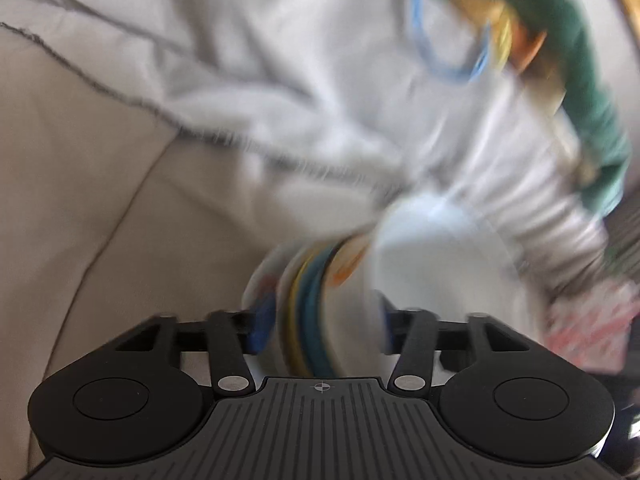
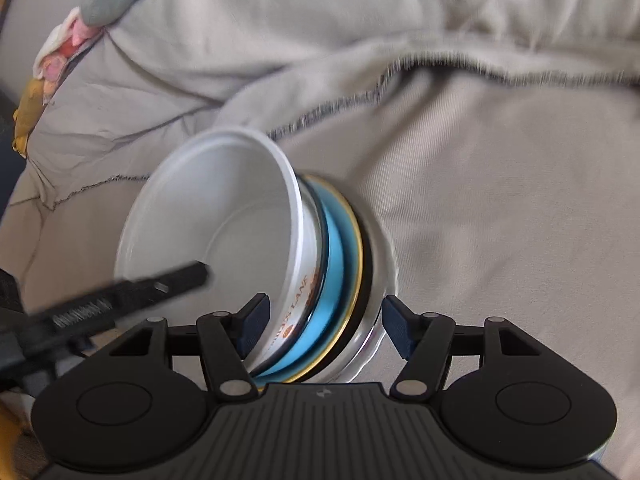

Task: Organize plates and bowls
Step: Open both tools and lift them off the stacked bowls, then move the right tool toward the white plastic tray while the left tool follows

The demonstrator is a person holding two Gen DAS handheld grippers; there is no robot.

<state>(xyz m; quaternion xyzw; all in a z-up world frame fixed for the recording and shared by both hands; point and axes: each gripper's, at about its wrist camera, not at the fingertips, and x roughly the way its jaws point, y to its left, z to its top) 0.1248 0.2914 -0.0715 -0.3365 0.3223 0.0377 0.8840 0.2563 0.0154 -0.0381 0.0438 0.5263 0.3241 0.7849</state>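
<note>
Closest to the right wrist camera, the right gripper (image 2: 323, 330) straddles a nested stack of bowls and plates (image 2: 320, 280) turned on its side, its left pad pressed on the white bowl's (image 2: 208, 216) outer wall while the right pad stands just off the clear glass piece (image 2: 380, 264) at the stack's far end, so this grip looks loose rather than clamped. In the left wrist view, heavily blurred, the left gripper (image 1: 322, 326) has the same stack between its blue pads; they appear to touch both sides, yet the blur leaves me unable to tell whether it truly grips. A dark finger (image 2: 176, 280) of the left tool reaches into the white bowl's mouth. The stack hangs above the middle of a beige sheet (image 2: 500, 240), near a rumpled grey blanket's (image 2: 300, 40) stitched edge; farther off lie patterned cloths (image 2: 56, 60) at the upper left corner. The likely trouble: tilted this far, the smooth pieces could slide apart and spill, since only sideways pressure holds them.
</note>
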